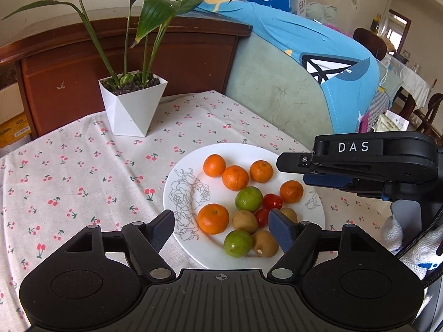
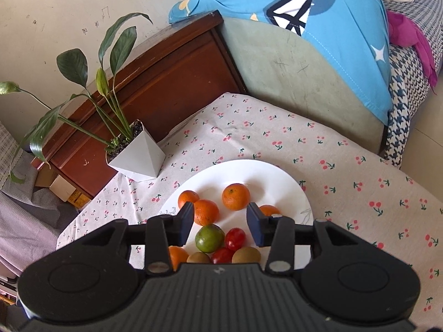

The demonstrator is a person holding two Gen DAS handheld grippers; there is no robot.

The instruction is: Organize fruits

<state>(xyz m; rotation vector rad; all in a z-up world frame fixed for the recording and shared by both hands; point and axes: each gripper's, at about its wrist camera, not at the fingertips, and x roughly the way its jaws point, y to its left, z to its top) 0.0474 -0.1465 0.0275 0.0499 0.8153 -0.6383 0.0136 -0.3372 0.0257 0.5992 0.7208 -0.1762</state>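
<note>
A white plate (image 1: 177, 193) with a drawn rose sits on the cherry-print tablecloth. It holds several oranges (image 1: 213, 218), two green fruits (image 1: 248, 198), kiwis (image 1: 244, 221) and two red tomatoes (image 1: 272, 201). My left gripper (image 1: 221, 228) is open and empty, above the plate's near side. My right gripper (image 2: 220, 221) is open and empty, above the plate (image 2: 277, 177), over a green fruit (image 2: 209, 238) and tomatoes (image 2: 235, 238). The right gripper also shows in the left wrist view (image 1: 293, 163), beside the plate's right edge.
A white angular pot (image 1: 133, 105) with a leafy plant stands at the table's back left. A brown wooden cabinet (image 1: 69, 69) and a green sofa with blue cloth (image 1: 290, 91) lie behind the table. The tablecloth (image 1: 83, 171) spreads left of the plate.
</note>
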